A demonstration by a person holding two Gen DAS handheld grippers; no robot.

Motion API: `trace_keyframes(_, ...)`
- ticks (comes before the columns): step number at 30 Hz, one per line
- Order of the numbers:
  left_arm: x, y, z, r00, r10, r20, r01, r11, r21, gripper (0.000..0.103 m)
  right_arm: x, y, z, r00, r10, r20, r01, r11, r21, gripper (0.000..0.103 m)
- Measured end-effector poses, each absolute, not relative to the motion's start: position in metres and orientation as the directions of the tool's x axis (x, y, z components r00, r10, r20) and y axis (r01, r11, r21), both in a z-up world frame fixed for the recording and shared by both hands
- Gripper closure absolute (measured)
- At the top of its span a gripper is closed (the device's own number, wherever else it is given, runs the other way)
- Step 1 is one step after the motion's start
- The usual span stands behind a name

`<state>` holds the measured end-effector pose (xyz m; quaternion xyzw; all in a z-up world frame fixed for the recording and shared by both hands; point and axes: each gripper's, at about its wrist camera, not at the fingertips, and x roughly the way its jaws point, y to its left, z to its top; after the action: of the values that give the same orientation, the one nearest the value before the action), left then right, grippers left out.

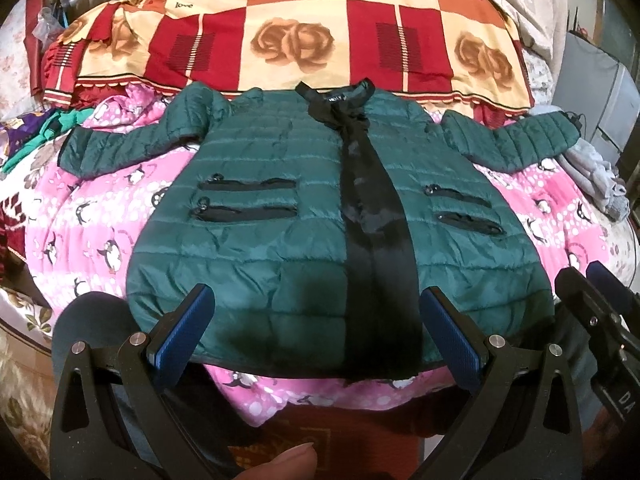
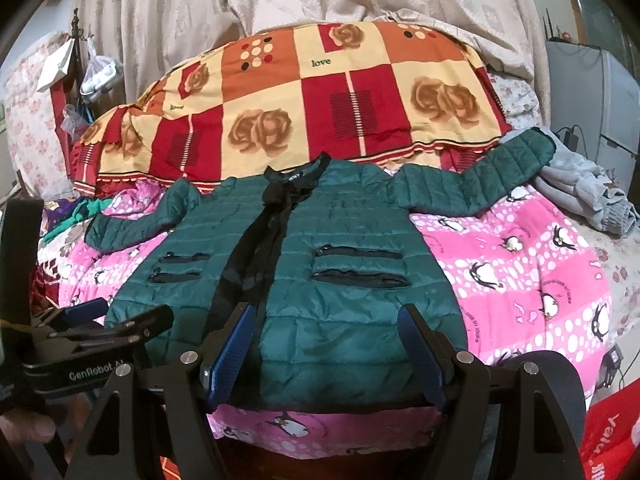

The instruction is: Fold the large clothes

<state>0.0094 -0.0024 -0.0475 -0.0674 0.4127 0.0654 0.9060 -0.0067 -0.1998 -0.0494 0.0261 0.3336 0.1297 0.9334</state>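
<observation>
A dark green quilted jacket (image 1: 280,216) lies flat, front up, on a pink penguin blanket (image 1: 100,224), both sleeves spread sideways. A black strip (image 1: 368,216) runs down its middle. My left gripper (image 1: 316,304) is open and empty above the jacket's hem. The right gripper (image 1: 600,300) shows at the right edge of the left wrist view. In the right wrist view the jacket (image 2: 340,280) lies ahead and my right gripper (image 2: 326,320) is open and empty above the hem's right part. The left gripper (image 2: 112,320) shows at the left there.
A red, orange and cream rose-patterned quilt (image 1: 320,32) is heaped behind the jacket. Grey clothes (image 2: 580,192) lie at the bed's right side, by the right sleeve. Green and purple cloth (image 1: 48,132) lies at the left. A curtain (image 2: 280,0) hangs behind.
</observation>
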Motion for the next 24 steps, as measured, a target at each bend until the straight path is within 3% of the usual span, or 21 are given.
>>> trace_keyframes(6, 0.0085, -0.0072, -0.0496, 0.682, 0.108, -0.723, -0.17, 0.985, -0.013, 0.0, -0.0083, -0.1928, -0.0538, 0.741, 0.274, -0.613, -0.258, 0.959, 0.116, 0.032)
trace_keyframes(24, 0.0104, -0.0049, -0.0537, 0.635, 0.105, -0.765, -0.178, 0.984, -0.013, 0.0, -0.008, -0.1958, -0.0549, 0.734, 0.252, -0.63, -0.236, 0.965, 0.111, 0.032)
